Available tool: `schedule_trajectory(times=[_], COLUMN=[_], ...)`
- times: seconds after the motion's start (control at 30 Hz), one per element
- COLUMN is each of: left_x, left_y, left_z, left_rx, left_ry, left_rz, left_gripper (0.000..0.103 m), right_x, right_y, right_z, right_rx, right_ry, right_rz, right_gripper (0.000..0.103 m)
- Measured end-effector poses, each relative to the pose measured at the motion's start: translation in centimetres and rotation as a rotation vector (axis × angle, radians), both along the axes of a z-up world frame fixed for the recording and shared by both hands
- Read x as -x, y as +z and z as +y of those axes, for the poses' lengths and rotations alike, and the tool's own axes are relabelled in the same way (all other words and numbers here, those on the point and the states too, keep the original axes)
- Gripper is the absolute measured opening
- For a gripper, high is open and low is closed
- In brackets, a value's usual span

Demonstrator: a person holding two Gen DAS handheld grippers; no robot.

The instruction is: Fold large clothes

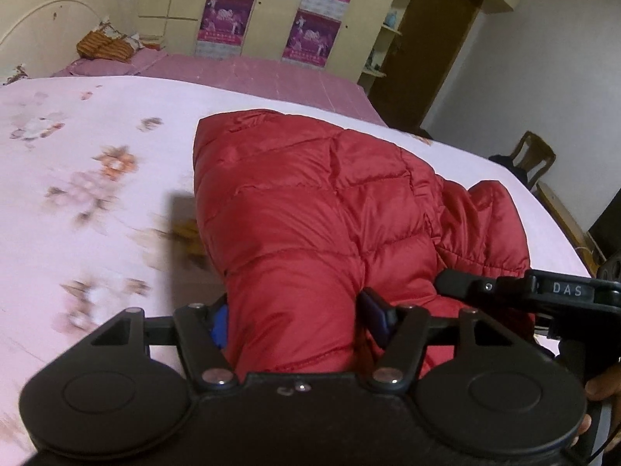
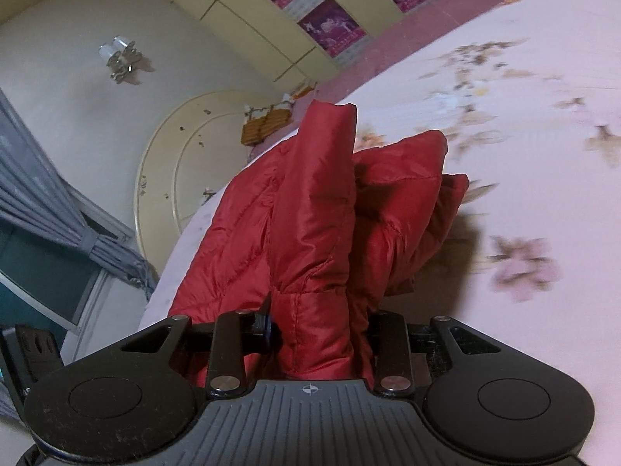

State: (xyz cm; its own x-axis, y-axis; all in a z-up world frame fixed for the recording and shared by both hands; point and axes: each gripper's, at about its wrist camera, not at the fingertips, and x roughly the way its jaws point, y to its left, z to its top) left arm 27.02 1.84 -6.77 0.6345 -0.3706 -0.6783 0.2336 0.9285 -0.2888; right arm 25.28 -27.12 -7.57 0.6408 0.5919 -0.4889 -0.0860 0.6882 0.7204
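A red quilted puffer jacket [image 1: 310,209] lies bunched on a pink floral bedsheet [image 1: 97,163]. In the left wrist view my left gripper [image 1: 299,320] is shut on a thick fold of its near edge, blue pads pressing both sides. At the right edge of that view, a black finger [image 1: 462,285] of the right gripper reaches into the same jacket. In the right wrist view my right gripper [image 2: 320,326] is shut on another raised fold of the jacket [image 2: 310,213], which stands up off the sheet [image 2: 524,136]. A hand [image 1: 601,388] holds the right gripper's handle.
A cream headboard [image 1: 46,19] and an orange striped cloth [image 1: 103,46] are at the bed's far end. A wardrobe with purple posters [image 1: 310,35] stands behind. A wooden chair [image 1: 531,155] is at the right. A grey curtain [image 2: 46,202] hangs by the window.
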Motion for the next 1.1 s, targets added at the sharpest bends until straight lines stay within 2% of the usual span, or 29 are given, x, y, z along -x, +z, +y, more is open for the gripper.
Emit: schedule_trajectory(times=[0.17, 0.27, 0.43, 0.57, 0.73, 0.8, 0.87, 0.97, 1.1], left_x=[-2.5, -4.7, -7.8, -10.1, -12.8, -13.6, -13.9, -13.7, -14.1], left_y=[0.2, 0.2, 0.0, -0.4, -1.6, -2.7, -3.8, -4.4, -4.7], left_z=[8.1, 13.4, 19.6, 23.3, 26.1, 26.4, 26.8, 26.5, 26.9], left_rx=[0.019, 0.011, -0.023, -0.041, -0.066, -0.112, -0.125, -0.166, -0.172], left_ry=[-0.02, -0.022, 0.016, 0.053, 0.068, 0.072, 0.061, 0.034, 0.02], left_rz=[-0.002, -0.004, -0.01, -0.02, -0.026, -0.037, -0.038, -0.063, -0.067], left_gripper=[0.064, 0.064, 0.064, 0.064, 0.064, 0.064, 0.067, 0.072, 0.074], right_x=[-1.1, -3.2, -7.7, -11.0, -14.5, -15.5, -16.2, -16.7, -16.8], right_y=[1.2, 1.3, 0.5, -0.7, -2.7, -3.8, -4.8, -5.4, -5.6], right_z=[7.4, 12.2, 19.9, 24.4, 28.1, 28.8, 29.4, 29.4, 29.0], right_rx=[0.01, 0.012, -0.004, -0.017, -0.018, -0.016, -0.005, 0.01, 0.029], right_ry=[-0.04, -0.039, -0.016, 0.012, 0.031, 0.031, 0.03, 0.025, 0.009], right_rz=[0.005, 0.012, 0.02, 0.027, 0.047, 0.076, 0.095, 0.108, 0.123], right_gripper=[0.033, 0.033, 0.033, 0.033, 0.033, 0.033, 0.034, 0.041, 0.049])
